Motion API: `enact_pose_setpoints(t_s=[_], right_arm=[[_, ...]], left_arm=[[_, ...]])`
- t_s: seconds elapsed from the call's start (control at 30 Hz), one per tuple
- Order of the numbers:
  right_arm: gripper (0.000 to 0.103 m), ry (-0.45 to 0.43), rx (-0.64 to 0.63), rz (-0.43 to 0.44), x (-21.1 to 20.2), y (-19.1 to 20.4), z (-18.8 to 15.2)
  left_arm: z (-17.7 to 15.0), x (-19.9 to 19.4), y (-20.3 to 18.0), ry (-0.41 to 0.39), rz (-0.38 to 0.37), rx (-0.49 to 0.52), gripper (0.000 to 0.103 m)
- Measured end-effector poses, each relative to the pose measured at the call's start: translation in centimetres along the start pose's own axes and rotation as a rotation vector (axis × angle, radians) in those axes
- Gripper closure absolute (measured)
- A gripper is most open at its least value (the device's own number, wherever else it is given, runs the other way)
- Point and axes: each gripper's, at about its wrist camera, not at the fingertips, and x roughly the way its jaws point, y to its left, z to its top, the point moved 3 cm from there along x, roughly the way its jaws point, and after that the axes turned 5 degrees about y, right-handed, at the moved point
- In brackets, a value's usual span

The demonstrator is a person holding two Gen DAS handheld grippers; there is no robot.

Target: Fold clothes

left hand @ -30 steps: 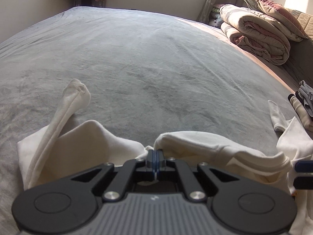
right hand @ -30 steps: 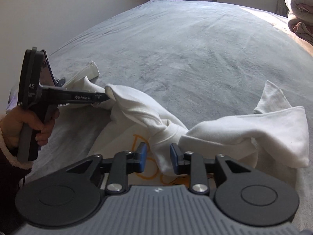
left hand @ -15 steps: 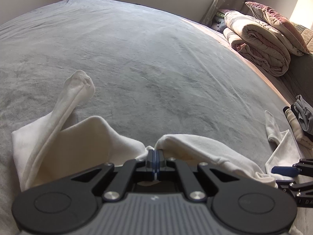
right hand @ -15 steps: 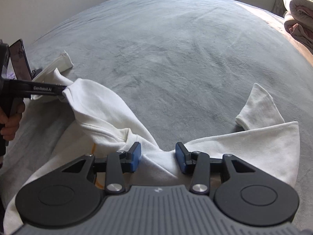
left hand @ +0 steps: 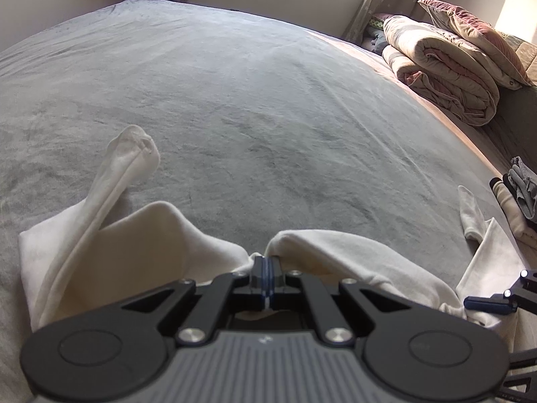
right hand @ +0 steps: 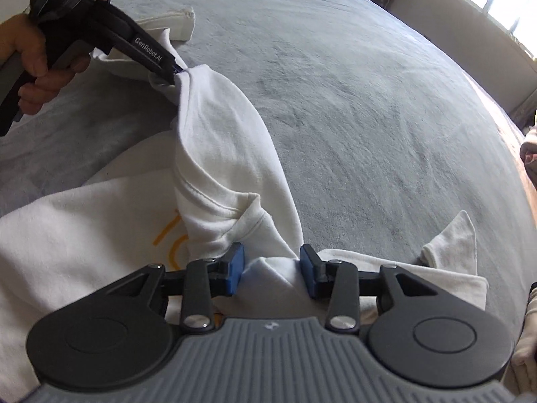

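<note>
Sweatshirt (right hand: 231,154) is lying rumpled on the grey bed (left hand: 268,100). Left hand-held gripper (left hand: 266,277) is pinching its edge taut; right hand-held gripper (right hand: 271,270) is closing around a bunched fold (pads not visibly pressing), probably for the fold.

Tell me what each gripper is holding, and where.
The left gripper pinches a bunched fold of the white shirt. The right gripper is closing around another fold, not yet gripping.
</note>
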Motion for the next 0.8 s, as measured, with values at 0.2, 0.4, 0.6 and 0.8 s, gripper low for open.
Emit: enact_pose_setpoints(t_s=[0.2, 0.4, 0.6, 0.8], right_arm=[[0.075, 0.022, -0.109, 0.016, 0.4, 0.2, 0.9], [0.088, 0.034, -0.112, 0.020, 0.9, 0.4, 1.5], [0.094, -0.063, -0.030, -0.131, -1.0, -0.5, 0.7], [0.096, -0.145, 0.116, -0.302, -3.4, -4.3, 0.3]], left_arm=[[0.0, 0.0, -0.1, -0.005, 0.009, 0.014, 0.101], [-0.1, 0.2, -0.3, -0.021, 0.018, 0.028, 0.101], [0.1, -0.4, -0.7, -0.072, 0.049, 0.027, 0.102], [1.1, -1.0, -1.6, -0.140, 0.072, 0.009, 0.102]])
